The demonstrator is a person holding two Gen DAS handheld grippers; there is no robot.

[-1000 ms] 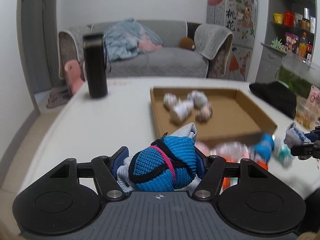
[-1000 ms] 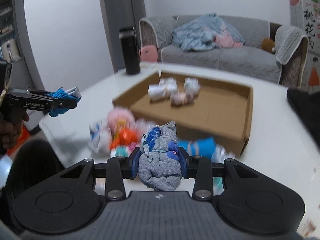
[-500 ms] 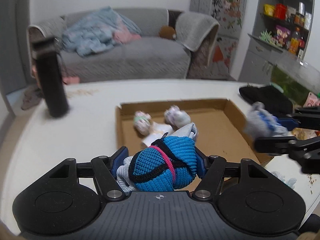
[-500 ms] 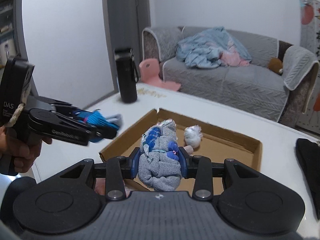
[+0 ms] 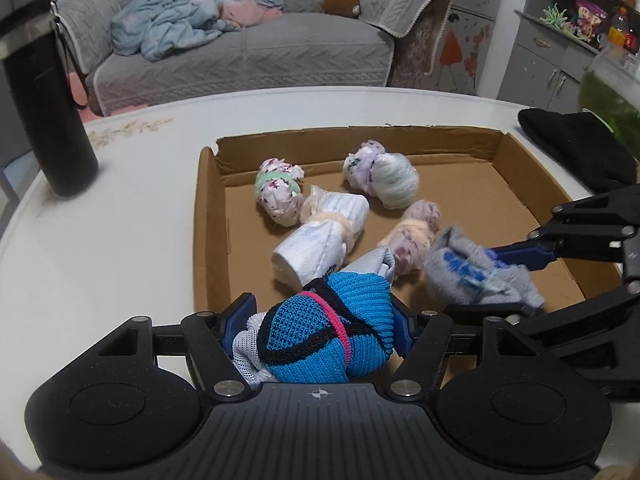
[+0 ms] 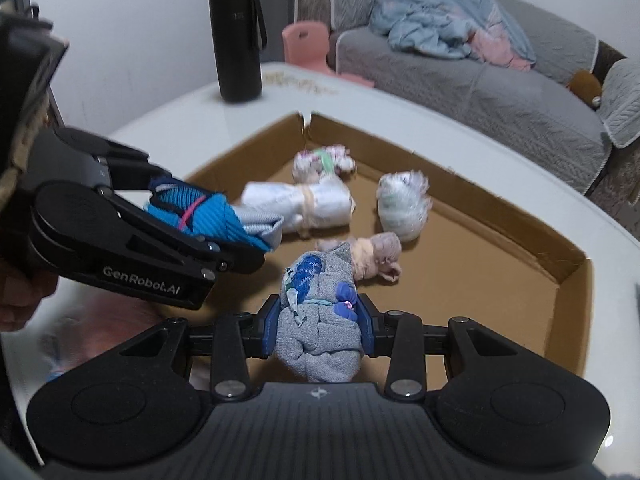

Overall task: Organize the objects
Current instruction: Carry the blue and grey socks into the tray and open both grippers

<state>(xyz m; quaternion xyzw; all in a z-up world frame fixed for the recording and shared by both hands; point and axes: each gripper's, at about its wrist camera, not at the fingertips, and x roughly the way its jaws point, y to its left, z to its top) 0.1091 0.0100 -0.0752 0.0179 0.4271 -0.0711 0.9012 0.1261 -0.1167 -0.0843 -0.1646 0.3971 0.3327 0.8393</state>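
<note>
My left gripper (image 5: 318, 334) is shut on a blue sock roll (image 5: 324, 328) with a pink band, held over the near left corner of the shallow cardboard tray (image 5: 210, 216). My right gripper (image 6: 318, 320) is shut on a grey sock roll (image 6: 318, 332) with blue marks, over the tray's near edge. In the left wrist view the grey sock roll (image 5: 472, 276) hangs just right of the blue one. In the right wrist view the blue sock roll (image 6: 208, 212) sits at left. Several pale sock rolls (image 5: 320, 232) lie inside the tray.
A tall black flask (image 5: 44, 100) stands on the white table (image 5: 120, 240) left of the tray. A black cloth (image 5: 576, 144) lies at the table's right edge. Blurred loose socks (image 6: 104, 328) show near the table's front. A grey sofa (image 5: 248, 44) stands behind.
Both grippers have swung from the loose pile at the table's front to over the tray, dropping lower and tilting down. Each keeps its sock roll. The two grippers have come closer together.
</note>
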